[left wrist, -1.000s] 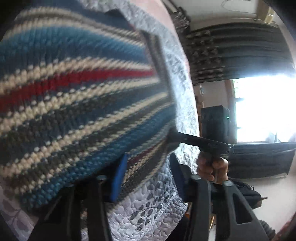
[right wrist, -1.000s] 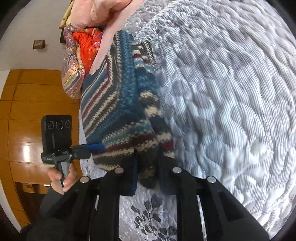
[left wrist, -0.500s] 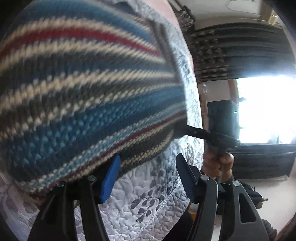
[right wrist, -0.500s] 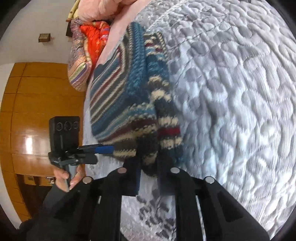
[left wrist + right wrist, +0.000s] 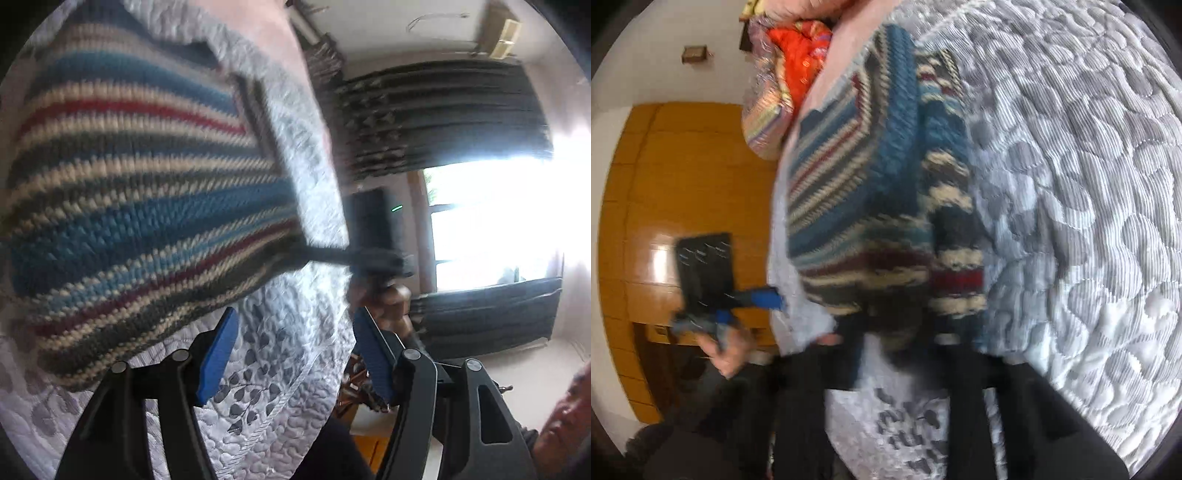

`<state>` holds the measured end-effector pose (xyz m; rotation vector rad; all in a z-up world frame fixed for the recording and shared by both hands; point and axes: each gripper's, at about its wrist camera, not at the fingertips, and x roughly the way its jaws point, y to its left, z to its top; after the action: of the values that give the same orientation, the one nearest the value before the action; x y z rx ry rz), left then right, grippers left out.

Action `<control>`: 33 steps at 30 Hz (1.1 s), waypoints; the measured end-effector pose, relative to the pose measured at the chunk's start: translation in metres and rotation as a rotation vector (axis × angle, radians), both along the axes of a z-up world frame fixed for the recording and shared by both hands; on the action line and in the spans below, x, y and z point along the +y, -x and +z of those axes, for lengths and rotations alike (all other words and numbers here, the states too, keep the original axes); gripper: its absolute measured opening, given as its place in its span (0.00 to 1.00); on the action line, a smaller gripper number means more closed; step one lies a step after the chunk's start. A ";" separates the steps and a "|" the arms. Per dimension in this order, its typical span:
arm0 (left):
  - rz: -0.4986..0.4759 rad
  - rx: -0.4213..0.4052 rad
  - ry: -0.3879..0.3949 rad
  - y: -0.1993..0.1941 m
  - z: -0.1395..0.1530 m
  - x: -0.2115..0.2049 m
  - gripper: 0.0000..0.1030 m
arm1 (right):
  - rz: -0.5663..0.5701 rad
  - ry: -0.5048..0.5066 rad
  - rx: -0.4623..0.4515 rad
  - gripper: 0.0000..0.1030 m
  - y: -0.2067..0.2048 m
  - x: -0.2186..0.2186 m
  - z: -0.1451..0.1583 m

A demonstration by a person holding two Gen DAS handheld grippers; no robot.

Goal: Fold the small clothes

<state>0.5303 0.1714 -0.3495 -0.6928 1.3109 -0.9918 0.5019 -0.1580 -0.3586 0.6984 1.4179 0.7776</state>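
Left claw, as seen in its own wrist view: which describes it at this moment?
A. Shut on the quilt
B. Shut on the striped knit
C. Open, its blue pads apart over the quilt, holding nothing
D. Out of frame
C. The left claw has its blue pads spread wide, with only the quilt showing in the gap, and the striped knit lies beyond the tips, not between them.

Bare quilt [image 5: 1089, 221] lies free from twelve to four o'clock; the folded knit [image 5: 871, 192] and cushions [image 5: 783, 85] block eleven.
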 end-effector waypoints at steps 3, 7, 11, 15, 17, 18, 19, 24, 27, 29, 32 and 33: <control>0.072 0.004 0.015 -0.006 0.006 0.028 0.64 | 0.028 0.006 -0.004 0.07 0.011 -0.002 0.002; 0.076 0.027 -0.028 -0.016 -0.001 0.040 0.64 | 0.009 0.007 -0.002 0.15 0.007 -0.007 0.001; 0.088 0.030 0.003 -0.013 -0.008 0.040 0.64 | -0.056 -0.071 -0.042 0.56 -0.017 -0.020 0.023; 0.105 0.044 0.029 -0.017 -0.015 0.043 0.65 | -0.112 -0.122 -0.010 0.56 -0.053 -0.024 0.021; 0.111 0.054 0.015 -0.018 -0.021 0.040 0.65 | -0.121 -0.128 0.018 0.39 -0.068 -0.016 0.012; 0.112 0.057 0.007 -0.018 -0.024 0.040 0.65 | -0.123 -0.107 0.021 0.22 -0.074 -0.014 0.007; 0.115 0.061 -0.001 -0.019 -0.026 0.039 0.65 | -0.121 -0.065 0.016 0.13 -0.077 -0.012 0.003; 0.108 0.059 0.013 -0.016 -0.026 0.038 0.65 | -0.152 -0.070 -0.009 0.18 -0.080 -0.019 -0.001; 0.108 0.034 0.073 -0.016 -0.014 0.038 0.65 | -0.236 -0.077 -0.078 0.22 -0.092 -0.036 0.022; 0.101 0.019 0.090 -0.019 -0.009 0.035 0.66 | -0.240 -0.106 -0.097 0.22 -0.100 -0.034 0.030; 0.113 0.007 0.084 -0.033 -0.007 0.029 0.67 | -0.144 -0.097 -0.097 0.22 -0.115 -0.004 0.029; 0.123 0.006 0.079 -0.038 -0.009 0.028 0.67 | -0.132 -0.058 -0.087 0.22 -0.121 0.005 0.022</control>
<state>0.5687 0.1992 -0.3581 -0.8274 1.2244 -0.9464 0.6226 -0.1531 -0.3366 0.7857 1.2621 0.7386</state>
